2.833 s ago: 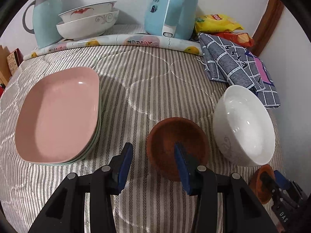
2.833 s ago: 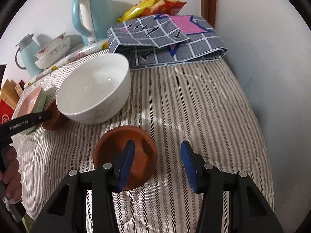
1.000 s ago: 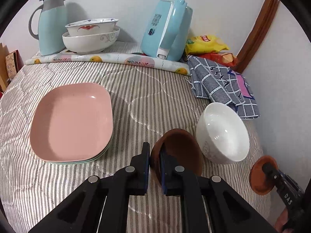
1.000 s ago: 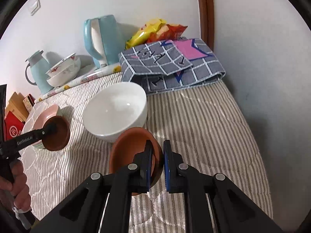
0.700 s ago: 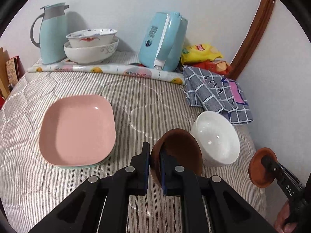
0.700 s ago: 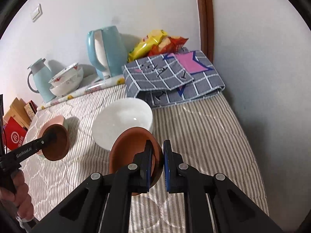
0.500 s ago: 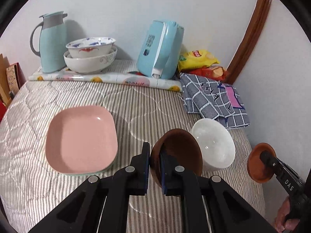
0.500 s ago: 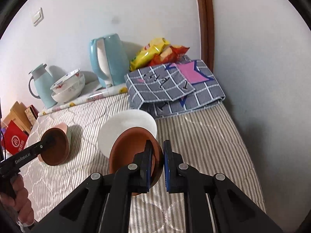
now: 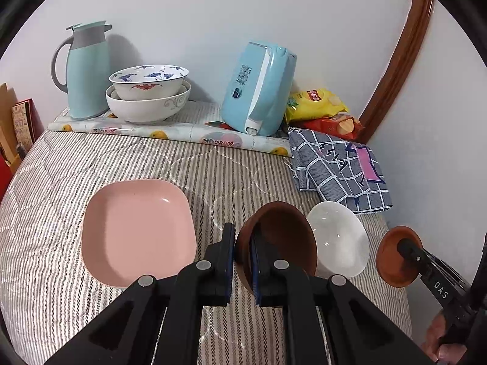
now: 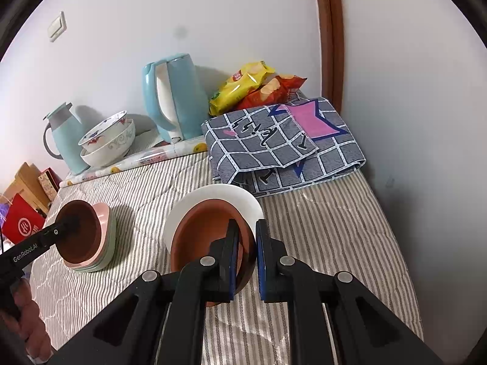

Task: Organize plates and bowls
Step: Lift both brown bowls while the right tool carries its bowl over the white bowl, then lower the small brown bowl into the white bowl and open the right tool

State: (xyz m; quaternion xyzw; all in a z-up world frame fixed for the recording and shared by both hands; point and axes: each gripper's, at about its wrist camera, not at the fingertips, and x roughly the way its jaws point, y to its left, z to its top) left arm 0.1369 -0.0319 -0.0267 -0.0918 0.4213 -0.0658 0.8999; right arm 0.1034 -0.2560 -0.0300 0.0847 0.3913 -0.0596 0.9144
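Observation:
My left gripper (image 9: 242,261) is shut on the rim of a dark brown bowl (image 9: 283,234) and holds it in the air above the striped tabletop. My right gripper (image 10: 246,258) is shut on the rim of a second, lighter brown bowl (image 10: 204,234), also lifted; that bowl shows at the right of the left wrist view (image 9: 392,258). A white bowl (image 9: 338,243) stands on the table between them. A pink plate (image 9: 137,228) tops a stack of plates on the left. Two patterned bowls (image 9: 149,97) are nested at the back.
A teal thermos jug (image 9: 88,67) and a light blue kettle (image 9: 258,91) stand at the back by the wall. Snack bags (image 9: 319,106) and a folded checked cloth (image 9: 338,170) lie at the back right. A rolled patterned mat (image 9: 170,130) runs along the back.
Both grippers closed on the rims of the brown bowls and lifted them up off the table. Both cameras have risen and pulled back since.

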